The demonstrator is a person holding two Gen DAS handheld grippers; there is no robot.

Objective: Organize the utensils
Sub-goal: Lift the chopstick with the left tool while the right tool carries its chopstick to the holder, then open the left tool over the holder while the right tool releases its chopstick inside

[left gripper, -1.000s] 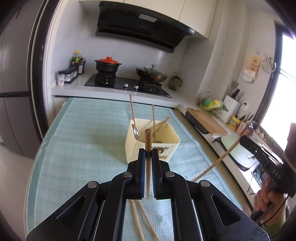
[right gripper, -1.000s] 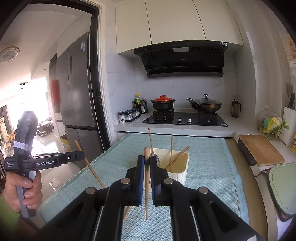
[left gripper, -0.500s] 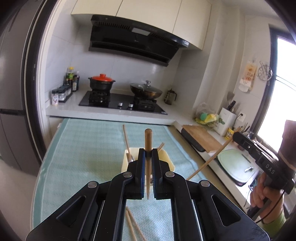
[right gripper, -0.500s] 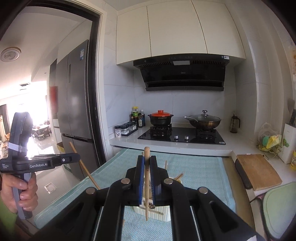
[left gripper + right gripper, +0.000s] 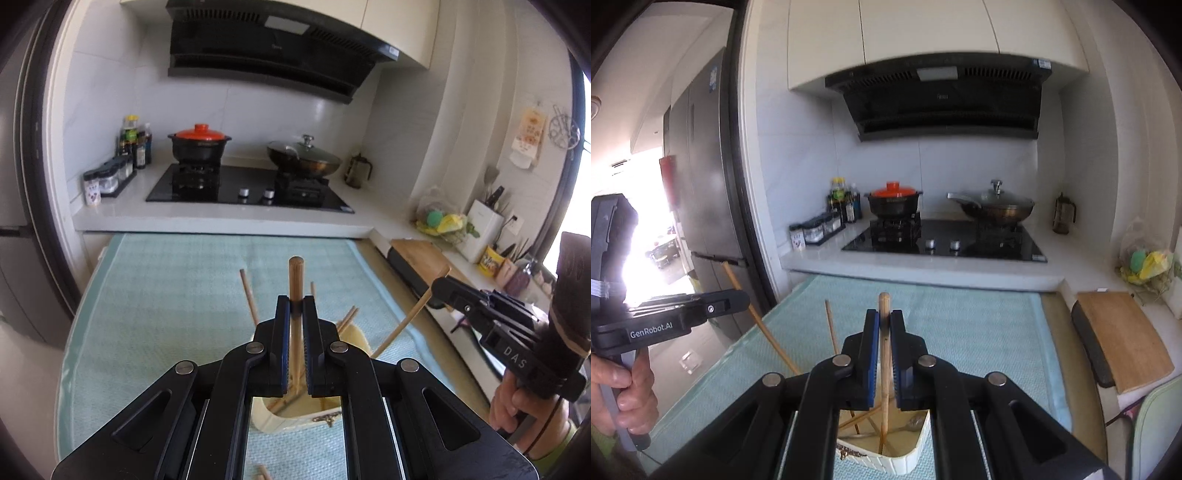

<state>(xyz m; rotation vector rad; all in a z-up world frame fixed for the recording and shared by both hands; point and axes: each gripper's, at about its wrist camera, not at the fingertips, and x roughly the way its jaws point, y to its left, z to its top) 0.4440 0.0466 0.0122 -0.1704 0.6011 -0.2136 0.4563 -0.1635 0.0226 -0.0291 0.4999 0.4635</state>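
My left gripper [image 5: 295,306] is shut on a wooden chopstick [image 5: 296,280] held upright, its lower end over the cream utensil holder [image 5: 291,421] on the teal mat. My right gripper [image 5: 884,321] is shut on another wooden chopstick [image 5: 884,306], its tip down inside the same holder [image 5: 908,458]. The holder contains several chopsticks [image 5: 248,295] and a metal spoon [image 5: 914,422]. Each gripper shows in the other's view: the right one [image 5: 439,286] with its chopstick slanting down, the left one [image 5: 738,295] likewise. One loose chopstick end [image 5: 264,472] lies on the mat.
A teal mat [image 5: 155,295] covers the table. Behind it is a counter with a stove, a red-lidded pot [image 5: 199,144], a wok [image 5: 303,158] and spice jars [image 5: 107,177]. A cutting board [image 5: 1123,336] lies at the right, a fridge [image 5: 698,177] at the left.
Both grippers have moved forward and over the holder, which now sits directly beneath the fingers. The chopstick tips have come down into or just above the holder.
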